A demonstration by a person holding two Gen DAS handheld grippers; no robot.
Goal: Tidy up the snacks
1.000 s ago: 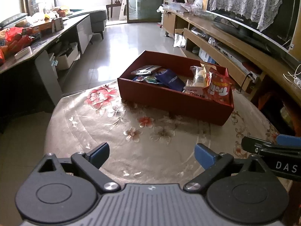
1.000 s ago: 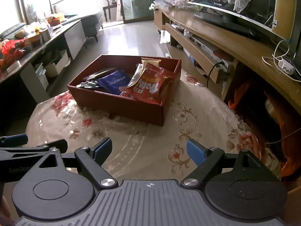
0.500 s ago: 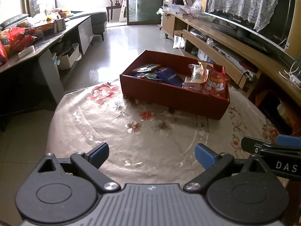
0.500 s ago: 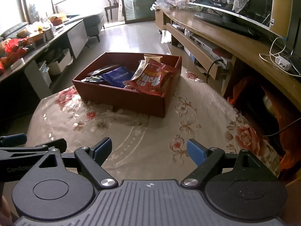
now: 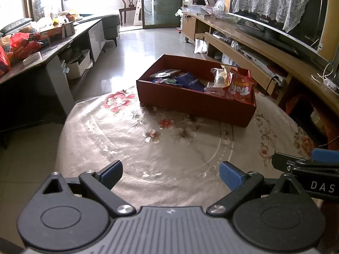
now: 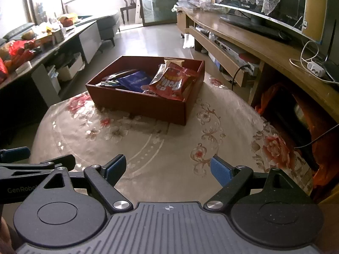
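Note:
A dark red box (image 5: 190,101) (image 6: 135,103) stands at the far side of a round table with a floral cloth (image 5: 169,148) (image 6: 169,144). Inside it lie several snack packs: a red bag (image 5: 241,87) (image 6: 171,82) leaning at the right end, a dark blue pack (image 5: 191,82) (image 6: 135,80) in the middle and a silvery pack (image 5: 165,73) at the left. My left gripper (image 5: 171,172) hangs open over the near part of the table with nothing between its blue pads. My right gripper (image 6: 168,168) is open and empty too, beside the left one.
A long wooden TV bench (image 5: 264,48) (image 6: 254,48) with a screen runs along the right. A dark low table (image 5: 31,61) loaded with bags stands at the left. Tiled floor (image 5: 137,42) and a chair (image 5: 129,4) lie beyond the round table.
Both grippers have drawn back from the box, which now looks smaller and farther away. Jaws stay open and nothing was taken or let go.

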